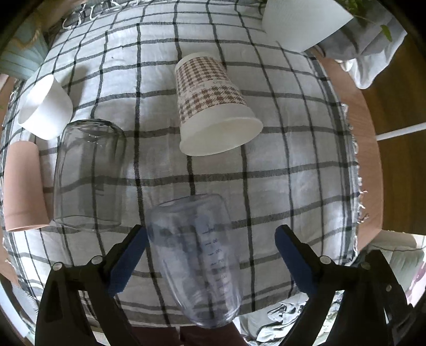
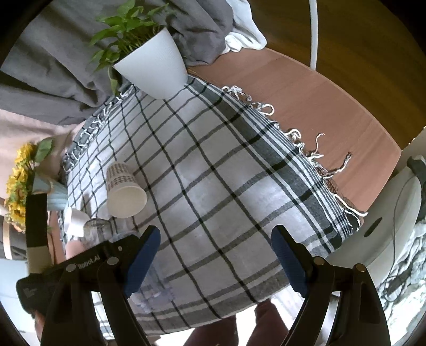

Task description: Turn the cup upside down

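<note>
A clear plastic measuring cup (image 1: 197,258) with printed scale marks stands upside down on the checked cloth (image 1: 279,186), between the fingers of my left gripper (image 1: 210,255). The left jaws are open; the left pad sits close to the cup wall, the right pad stands well apart from it. A houndstooth paper cup (image 1: 213,103) lies tilted on the cloth beyond, mouth toward me; it also shows in the right wrist view (image 2: 123,190). My right gripper (image 2: 215,255) is open and empty above the cloth (image 2: 213,186).
An upside-down clear glass (image 1: 87,175), a pink cup (image 1: 22,186) and a white cup (image 1: 45,106) stand at the left. A white plant pot (image 1: 300,21) (image 2: 154,64) stands at the far edge. Wooden tabletop (image 2: 319,111) lies right of the cloth's fringe.
</note>
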Demonstrator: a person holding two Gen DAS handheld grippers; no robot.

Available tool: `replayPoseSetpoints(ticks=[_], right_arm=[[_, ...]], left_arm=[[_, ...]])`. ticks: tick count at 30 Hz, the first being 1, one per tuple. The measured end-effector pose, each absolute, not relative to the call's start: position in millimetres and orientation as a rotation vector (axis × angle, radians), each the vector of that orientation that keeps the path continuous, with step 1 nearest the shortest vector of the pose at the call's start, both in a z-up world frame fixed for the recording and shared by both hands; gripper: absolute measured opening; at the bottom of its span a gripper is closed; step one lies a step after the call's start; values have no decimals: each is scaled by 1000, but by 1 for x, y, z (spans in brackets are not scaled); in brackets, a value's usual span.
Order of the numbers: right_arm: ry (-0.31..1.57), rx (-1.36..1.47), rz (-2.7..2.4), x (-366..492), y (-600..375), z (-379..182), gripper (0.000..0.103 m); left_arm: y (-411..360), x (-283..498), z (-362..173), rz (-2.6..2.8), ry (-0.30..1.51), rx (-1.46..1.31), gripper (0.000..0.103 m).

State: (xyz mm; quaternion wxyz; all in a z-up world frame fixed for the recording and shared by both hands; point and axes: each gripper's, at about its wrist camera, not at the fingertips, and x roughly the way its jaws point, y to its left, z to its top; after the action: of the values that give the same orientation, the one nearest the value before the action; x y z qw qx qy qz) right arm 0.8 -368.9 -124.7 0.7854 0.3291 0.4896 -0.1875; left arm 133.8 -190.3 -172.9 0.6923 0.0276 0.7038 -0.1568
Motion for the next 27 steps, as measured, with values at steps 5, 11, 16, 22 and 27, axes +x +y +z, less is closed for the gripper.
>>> replayPoseSetpoints(ticks=[5,11,16,22,27], right_arm=[[1067,715,-437,-2,-375,-130,85],[1079,719,-428,0,-373,-133,85],[1081,716,-433,1,-372,-135,85],[1089,714,-434,2,-370,-137,85],[1093,715,-432,3,-370,-138,85]], left_arm=[[-189,139,-178,-322,1570,55,90],[-191,142,-192,-302,1598,79,83],[-196,147,-202,-304,1608,116,77],[-205,149,-209,-311,1593,150,72],[-203,143,-202,-335,1562,150,72]])
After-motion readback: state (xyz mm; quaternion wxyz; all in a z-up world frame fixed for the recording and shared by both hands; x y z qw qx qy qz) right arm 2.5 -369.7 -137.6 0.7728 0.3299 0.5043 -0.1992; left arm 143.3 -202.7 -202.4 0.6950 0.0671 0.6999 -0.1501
